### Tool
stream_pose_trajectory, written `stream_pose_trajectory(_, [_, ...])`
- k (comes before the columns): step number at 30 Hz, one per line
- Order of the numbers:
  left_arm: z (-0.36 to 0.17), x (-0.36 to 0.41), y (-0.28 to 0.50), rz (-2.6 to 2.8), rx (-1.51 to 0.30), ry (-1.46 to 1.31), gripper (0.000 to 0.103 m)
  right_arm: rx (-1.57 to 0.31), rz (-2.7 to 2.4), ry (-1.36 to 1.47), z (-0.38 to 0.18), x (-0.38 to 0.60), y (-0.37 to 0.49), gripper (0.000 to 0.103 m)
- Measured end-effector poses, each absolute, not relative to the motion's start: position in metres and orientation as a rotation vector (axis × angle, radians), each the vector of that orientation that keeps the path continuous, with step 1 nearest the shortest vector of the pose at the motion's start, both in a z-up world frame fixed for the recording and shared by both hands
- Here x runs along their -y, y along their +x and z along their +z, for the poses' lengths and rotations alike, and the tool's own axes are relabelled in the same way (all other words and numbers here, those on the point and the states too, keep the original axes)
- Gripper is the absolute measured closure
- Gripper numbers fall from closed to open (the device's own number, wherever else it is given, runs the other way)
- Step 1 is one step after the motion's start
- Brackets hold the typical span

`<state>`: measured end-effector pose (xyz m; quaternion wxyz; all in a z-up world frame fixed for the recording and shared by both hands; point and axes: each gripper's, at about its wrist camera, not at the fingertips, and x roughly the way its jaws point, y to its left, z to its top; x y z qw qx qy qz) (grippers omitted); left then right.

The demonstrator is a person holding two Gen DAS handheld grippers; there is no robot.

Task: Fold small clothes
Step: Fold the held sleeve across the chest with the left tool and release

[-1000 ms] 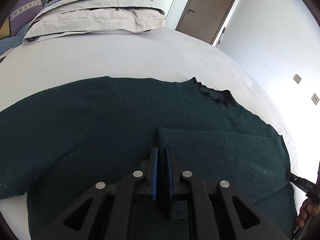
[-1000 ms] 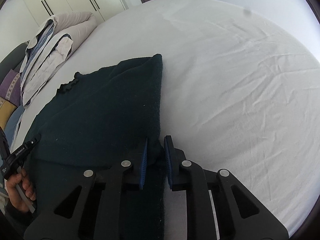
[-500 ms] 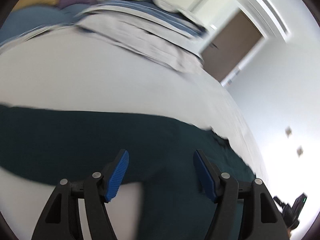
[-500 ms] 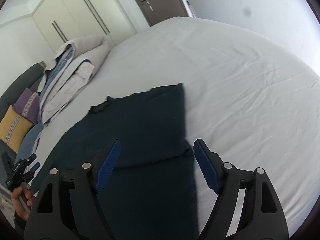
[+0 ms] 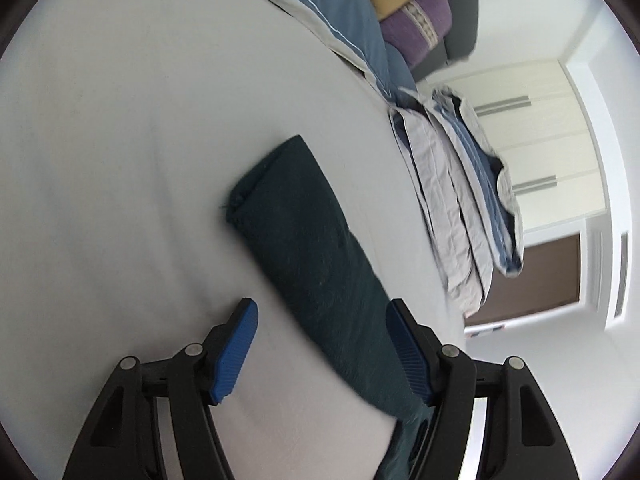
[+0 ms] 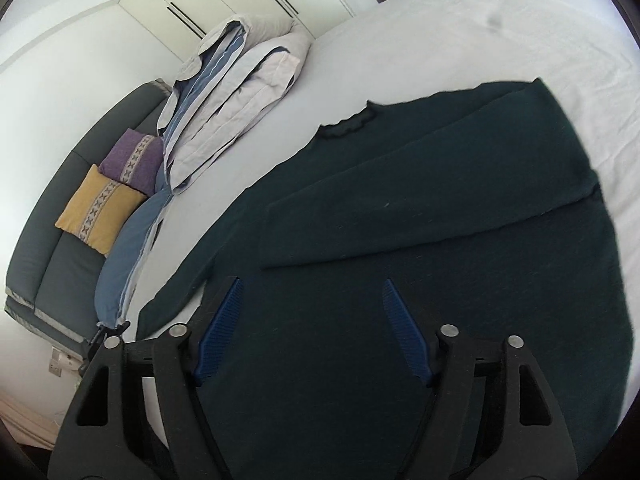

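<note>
A dark green sweater point(image 6: 440, 184) lies flat on the white bed sheet point(image 6: 520, 20), frilled collar point(image 6: 348, 124) towards the bedding. One sleeve point(image 6: 420, 208) is folded across its chest. My right gripper point(image 6: 311, 282) hovers over the sweater's lower body. Its jaws stand apart and are closing, and the fabric lies below them with no pad pressing on it. In the left wrist view the other sleeve point(image 5: 296, 216) stretches out straight over the sheet point(image 5: 100, 160). My left gripper point(image 5: 320, 304) is open above its near part, and the sleeve runs under the right finger.
A stack of folded grey and blue bedding point(image 6: 232, 92) point(image 5: 460, 200) lies along the bed's far side. Beyond it a dark sofa point(image 6: 48, 272) holds a purple cushion point(image 6: 134, 158) and a yellow cushion point(image 6: 100, 208). White wardrobes and a brown door stand behind.
Both grippers were shut on the folded sleeve; both have let go and opened. The left one swung sideways and rolled to face the outstretched sleeve. The right one drew back over the sweater's body.
</note>
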<state>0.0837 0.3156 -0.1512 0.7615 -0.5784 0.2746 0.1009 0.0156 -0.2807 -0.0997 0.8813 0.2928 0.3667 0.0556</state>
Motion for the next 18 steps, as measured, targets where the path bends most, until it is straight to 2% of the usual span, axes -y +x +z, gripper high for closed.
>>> stream_pose_trajectory(2, [-0.156, -0.321, 0.093, 0.236, -0.565, -1.291, 0.035, -0.759, 0.118, 0.614, -0.100, 0.270, 0.014, 0.039])
stream_pose_trajectory(5, [-0.167, -0.337, 0.111, 0.291, -0.542, -1.310, 0.056, -0.754, 0.118, 0.616, -0.098, 0.263, 0.010, 0.039])
stream_pose_trajectory(7, [-0.175, -0.346, 0.122, 0.314, -0.581, -1.319, 0.094, -0.749, 0.116, 0.625, -0.096, 0.269, 0.004, 0.040])
stream_pose_trajectory(10, [-0.170, -0.345, 0.132, 0.328, -0.624, -1.298, 0.095, -0.744, 0.102, 0.643, -0.098, 0.282, -0.004, 0.045])
stream_pose_trajectory(12, [-0.144, -0.328, 0.140, 0.302, -0.621, -1.171, 0.095, -0.741, 0.094, 0.656, -0.101, 0.289, -0.010, 0.047])
stream_pose_trajectory(18, [-0.057, -0.208, 0.192, 0.074, -0.637, -0.780, 0.094, -0.723, 0.075, 0.689, -0.109, 0.312, -0.018, 0.051])
